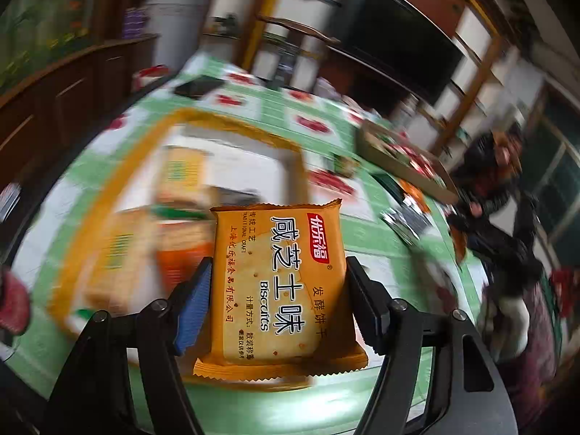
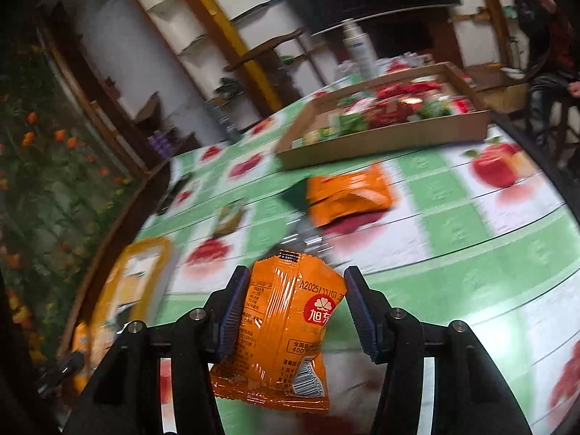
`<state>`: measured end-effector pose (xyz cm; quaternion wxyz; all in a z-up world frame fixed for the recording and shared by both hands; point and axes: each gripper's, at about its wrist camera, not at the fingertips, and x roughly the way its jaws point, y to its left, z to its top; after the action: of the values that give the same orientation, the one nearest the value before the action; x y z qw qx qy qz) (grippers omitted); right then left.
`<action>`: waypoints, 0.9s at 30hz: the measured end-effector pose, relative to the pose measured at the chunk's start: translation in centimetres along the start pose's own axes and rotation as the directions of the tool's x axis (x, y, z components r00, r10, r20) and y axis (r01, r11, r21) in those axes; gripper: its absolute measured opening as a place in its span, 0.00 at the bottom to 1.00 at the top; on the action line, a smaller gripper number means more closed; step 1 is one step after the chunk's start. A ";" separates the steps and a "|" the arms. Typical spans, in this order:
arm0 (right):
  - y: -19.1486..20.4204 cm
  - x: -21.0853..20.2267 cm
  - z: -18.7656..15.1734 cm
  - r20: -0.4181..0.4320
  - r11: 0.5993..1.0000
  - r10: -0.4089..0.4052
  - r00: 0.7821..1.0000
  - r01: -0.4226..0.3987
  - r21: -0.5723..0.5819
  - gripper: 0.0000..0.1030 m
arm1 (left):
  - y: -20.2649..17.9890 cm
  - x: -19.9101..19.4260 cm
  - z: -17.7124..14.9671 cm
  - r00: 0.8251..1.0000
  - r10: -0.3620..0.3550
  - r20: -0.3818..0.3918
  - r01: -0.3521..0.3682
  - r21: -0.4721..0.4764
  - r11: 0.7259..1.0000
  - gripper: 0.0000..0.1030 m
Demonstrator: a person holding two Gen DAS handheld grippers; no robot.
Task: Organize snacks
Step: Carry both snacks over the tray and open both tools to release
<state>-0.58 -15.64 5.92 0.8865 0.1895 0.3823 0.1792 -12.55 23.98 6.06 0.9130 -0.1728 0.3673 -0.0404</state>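
Orange wrappers fill both of our claws. In the left view, our left gripper (image 1: 277, 290) is clamped on a biscuit pack (image 1: 279, 282), its 2 jaws pressing the pack's long sides; the pack stands on end between them, its printed face toward the camera. Beyond it, blurred, lies a white tray (image 1: 232, 123) with an orange rim, holding several packs whose print we cannot read. The tray rests on the table (image 1: 326, 116), which is covered by a green-and-white cloth printed with red apples.

In the right view, our right gripper (image 2: 290, 311) holds a glossy orange packet (image 2: 286, 330) above the cloth (image 2: 471, 253). The left jaw presses the packet's edge; the right jaw sits just beside the upper corner, and we cannot tell if it touches. Another orange packet (image 2: 348, 192) lies loose on the table farther off. Behind it sits a cardboard box (image 2: 384, 137) full of red and green snacks. The white tray (image 2: 137, 264) shows at the left edge.
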 end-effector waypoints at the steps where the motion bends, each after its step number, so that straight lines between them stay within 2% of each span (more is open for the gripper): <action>1: 1.4 0.3 -0.2 -0.018 1.000 0.022 1.000 -0.022 -0.018 0.53 | 1.2 -0.3 0.0 1.000 0.006 0.009 -0.006 -0.028 1.000 0.67; 6: 8.8 2.4 -1.4 -0.118 0.986 0.113 0.987 -0.126 -0.110 0.53 | 5.1 -0.6 -0.5 0.999 0.019 0.029 -0.015 -0.109 0.994 0.67; 13: 18.2 6.3 -3.3 -0.237 0.952 0.166 0.957 -0.218 -0.213 0.53 | 7.4 0.4 0.5 1.000 0.019 0.024 -0.016 -0.114 0.993 0.67; 16: 21.4 8.6 -4.1 -0.275 0.941 0.148 0.950 -0.220 -0.256 0.53 | 7.8 0.8 1.3 1.000 0.012 0.028 -0.009 -0.101 0.995 0.67; 22: 24.3 12.6 -5.3 -0.318 0.935 0.094 0.943 -0.194 -0.298 0.53 | 8.2 0.9 1.2 0.999 -0.019 0.042 0.023 -0.099 0.995 0.67; 27: 25.2 14.3 -5.0 -0.282 0.937 0.070 0.957 -0.161 -0.311 0.60 | 8.2 0.1 1.2 0.996 -0.042 0.073 0.049 -0.105 0.993 0.67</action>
<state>0.54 13.76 5.97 0.8339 0.0346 0.4505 0.3168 -12.06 31.97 3.99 0.9137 -0.2312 0.3325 -0.0353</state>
